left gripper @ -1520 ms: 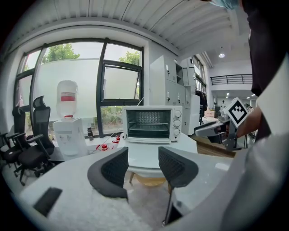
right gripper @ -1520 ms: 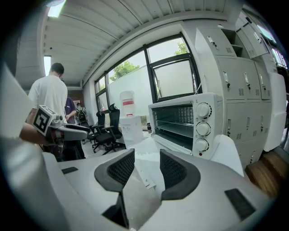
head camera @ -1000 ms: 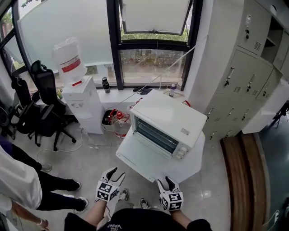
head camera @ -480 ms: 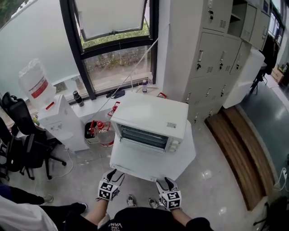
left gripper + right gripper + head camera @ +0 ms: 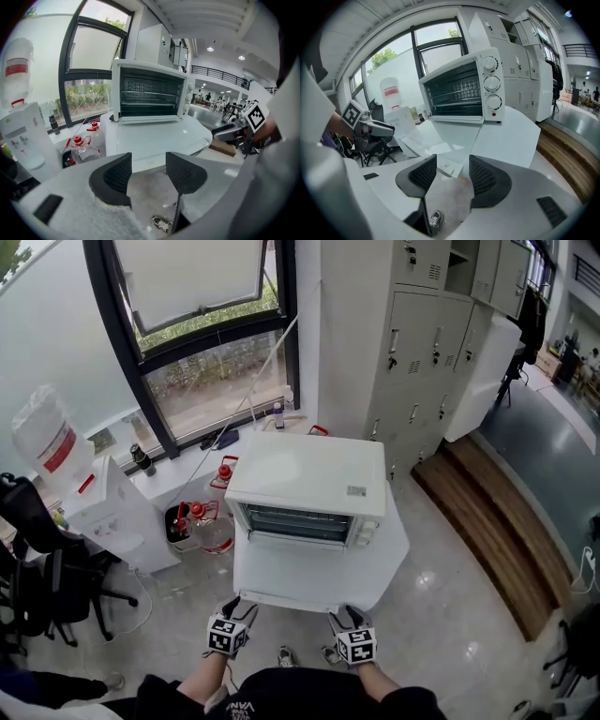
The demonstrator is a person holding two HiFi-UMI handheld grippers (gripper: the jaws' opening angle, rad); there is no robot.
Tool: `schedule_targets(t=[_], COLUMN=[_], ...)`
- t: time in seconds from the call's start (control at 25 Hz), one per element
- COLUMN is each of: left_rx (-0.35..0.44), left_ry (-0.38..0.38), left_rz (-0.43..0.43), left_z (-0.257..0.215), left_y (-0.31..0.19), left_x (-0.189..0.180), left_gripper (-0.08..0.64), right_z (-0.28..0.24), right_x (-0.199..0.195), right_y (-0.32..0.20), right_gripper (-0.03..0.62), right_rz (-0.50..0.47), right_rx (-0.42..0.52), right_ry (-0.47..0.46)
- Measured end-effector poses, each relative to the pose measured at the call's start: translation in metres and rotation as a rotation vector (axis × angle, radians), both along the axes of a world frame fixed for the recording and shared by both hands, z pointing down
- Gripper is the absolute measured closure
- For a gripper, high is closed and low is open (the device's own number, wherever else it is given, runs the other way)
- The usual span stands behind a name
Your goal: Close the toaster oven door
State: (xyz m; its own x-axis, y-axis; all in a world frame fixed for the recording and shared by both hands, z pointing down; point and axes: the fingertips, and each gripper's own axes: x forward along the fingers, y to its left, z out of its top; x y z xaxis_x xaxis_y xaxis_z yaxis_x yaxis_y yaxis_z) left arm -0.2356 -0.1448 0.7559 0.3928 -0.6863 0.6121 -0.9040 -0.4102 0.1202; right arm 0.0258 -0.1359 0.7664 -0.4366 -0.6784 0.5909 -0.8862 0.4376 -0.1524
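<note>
The white toaster oven (image 5: 309, 474) stands on a white table (image 5: 389, 545), and its door (image 5: 286, 570) lies open, flat toward me. My left gripper (image 5: 236, 606) hovers just short of the door's near left corner. My right gripper (image 5: 345, 613) hovers by the near right corner. In the left gripper view the oven (image 5: 150, 91) is straight ahead, and my left gripper (image 5: 149, 164) has nothing between its jaws, which are opening slightly. In the right gripper view the oven (image 5: 464, 86) and its knobs (image 5: 491, 83) face my right gripper (image 5: 453, 166), which is also opening on nothing.
A water dispenser (image 5: 108, 512) with its bottle (image 5: 42, 442) stands at the left. Water jugs (image 5: 202, 521) sit on the floor beside the table. Office chairs (image 5: 37, 568) are at the far left. Grey lockers (image 5: 422, 324) and a wooden platform (image 5: 487, 521) are at the right.
The head view has swung so the oven now faces me squarely. Both grippers sit closer to the open door's front edge. The right jaws have widened.
</note>
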Motion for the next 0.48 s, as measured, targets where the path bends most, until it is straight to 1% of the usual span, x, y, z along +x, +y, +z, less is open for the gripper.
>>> schedule_targets(t=[0.08, 0.12, 0.24, 0.36, 0.48], left_rx=[-0.031, -0.048, -0.091, -0.13, -0.163], left_ry=[0.006, 0.006, 0.007, 0.003, 0.004], left_rz=[0.002, 0.003, 0.01, 0.022, 0.016], left_z=[0.012, 0.018, 0.034, 0.046, 0.057], left_y=[0.0, 0.001, 0.002, 0.002, -0.001], left_x=[-0.008, -0.012, -0.02, -0.023, -0.026], left_gripper=[0.312, 0.305, 0.291, 0.284, 0.275], right_z=[0.008, 0.012, 0.021, 0.031, 0.04], right_x=[-0.003, -0.004, -0.007, -0.006, -0.005], right_y=[0.002, 0.004, 0.009, 0.013, 0.013], right_gripper=[0.387, 0.385, 0.379, 0.377, 0.376], right_rz=[0.016, 0.023, 0.035, 0.044, 0.052], right_rx=[-0.015, -0.023, -0.05, -0.084, -0.106], right_ry=[0.005, 0.006, 0.005, 0.024, 0.036])
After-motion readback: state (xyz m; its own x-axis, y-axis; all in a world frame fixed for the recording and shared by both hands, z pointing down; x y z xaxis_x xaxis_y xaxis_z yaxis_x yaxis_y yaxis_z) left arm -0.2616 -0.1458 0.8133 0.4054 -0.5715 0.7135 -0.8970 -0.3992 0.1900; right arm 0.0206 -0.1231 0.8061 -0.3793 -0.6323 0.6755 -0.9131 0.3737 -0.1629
